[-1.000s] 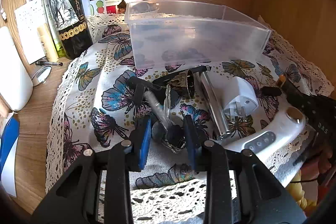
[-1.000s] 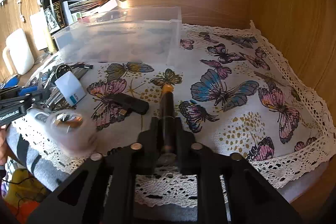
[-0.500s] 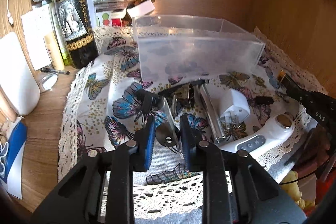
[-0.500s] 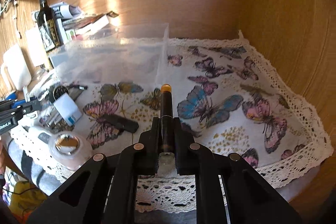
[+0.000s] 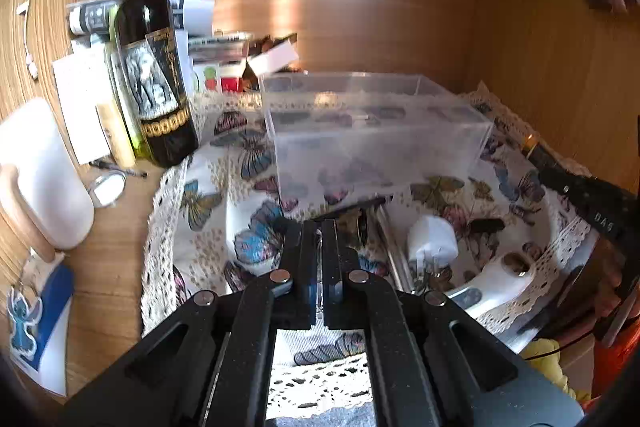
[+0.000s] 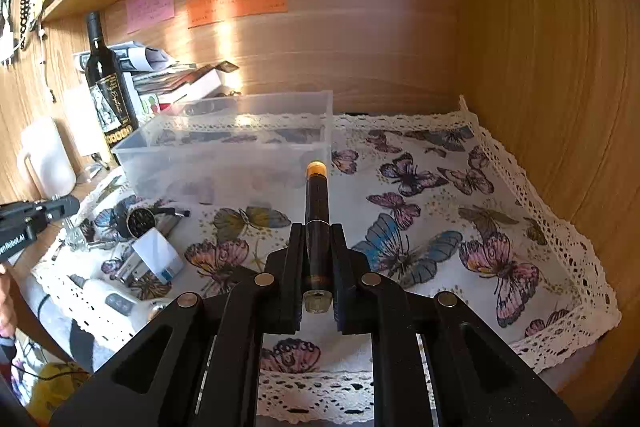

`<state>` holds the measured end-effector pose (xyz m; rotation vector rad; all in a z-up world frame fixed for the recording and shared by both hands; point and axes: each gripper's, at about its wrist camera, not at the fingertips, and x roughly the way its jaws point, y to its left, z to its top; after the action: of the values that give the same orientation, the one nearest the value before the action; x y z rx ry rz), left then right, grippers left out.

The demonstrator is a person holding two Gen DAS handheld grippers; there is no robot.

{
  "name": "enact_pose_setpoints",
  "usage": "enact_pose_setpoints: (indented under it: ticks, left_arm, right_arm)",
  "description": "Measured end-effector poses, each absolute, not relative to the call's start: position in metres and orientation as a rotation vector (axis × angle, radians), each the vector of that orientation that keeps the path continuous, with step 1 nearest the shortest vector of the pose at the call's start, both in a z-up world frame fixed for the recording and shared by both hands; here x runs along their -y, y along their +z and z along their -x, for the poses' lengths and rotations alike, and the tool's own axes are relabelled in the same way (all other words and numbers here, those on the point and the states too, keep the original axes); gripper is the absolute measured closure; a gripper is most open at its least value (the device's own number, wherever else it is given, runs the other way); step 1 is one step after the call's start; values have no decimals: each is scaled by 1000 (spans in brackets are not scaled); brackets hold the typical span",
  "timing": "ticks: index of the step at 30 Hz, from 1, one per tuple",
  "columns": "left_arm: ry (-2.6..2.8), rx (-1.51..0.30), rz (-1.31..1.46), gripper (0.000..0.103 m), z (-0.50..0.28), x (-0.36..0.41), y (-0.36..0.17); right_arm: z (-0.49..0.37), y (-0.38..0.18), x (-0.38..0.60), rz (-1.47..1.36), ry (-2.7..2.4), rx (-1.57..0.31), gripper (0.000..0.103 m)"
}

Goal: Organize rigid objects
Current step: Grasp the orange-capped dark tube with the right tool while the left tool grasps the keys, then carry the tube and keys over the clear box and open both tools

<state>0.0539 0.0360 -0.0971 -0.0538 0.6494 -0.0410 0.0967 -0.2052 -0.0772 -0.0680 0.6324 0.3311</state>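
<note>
My left gripper (image 5: 319, 239) is shut on a thin metal piece, seen edge-on between the pads, and holds it above the butterfly cloth (image 5: 200, 199). My right gripper (image 6: 316, 243) is shut on a dark tube with an orange tip (image 6: 317, 195), raised and pointing at the clear plastic box (image 6: 228, 151). The box (image 5: 372, 139) stands at the back of the cloth. A white plug adapter (image 5: 432, 239), a metal rod (image 5: 390, 239), a white handheld device (image 5: 500, 279) and a small black stick (image 5: 486, 225) lie on the cloth in front of the box.
A wine bottle (image 5: 154, 67), papers and a white jug (image 5: 40, 175) stand left of the cloth. A small round mirror (image 5: 107, 187) lies on the wood. Wooden walls close the back and right. A shelf runs overhead.
My left gripper closed on the metal piece and lifted it off the cloth. My right gripper rose with the tube and moved toward the box.
</note>
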Motion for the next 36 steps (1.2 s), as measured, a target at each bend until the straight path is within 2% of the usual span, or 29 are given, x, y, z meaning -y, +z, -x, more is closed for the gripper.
enact_pose_setpoints:
  ticks: [19,29,36]
  left_arm:
    - [-68,-543,49,103,-83,-51,-27]
    - [-66,-476,43,103,-125,-53,15]
    - [-67,-482,57,103,-164,-56,12]
  right_arm:
    - [-121,-26,184,58,432,-511,93]
    - [-157,-15,163,61,491,-520,93]
    - [-184,-20,148,97,496,-553,93]
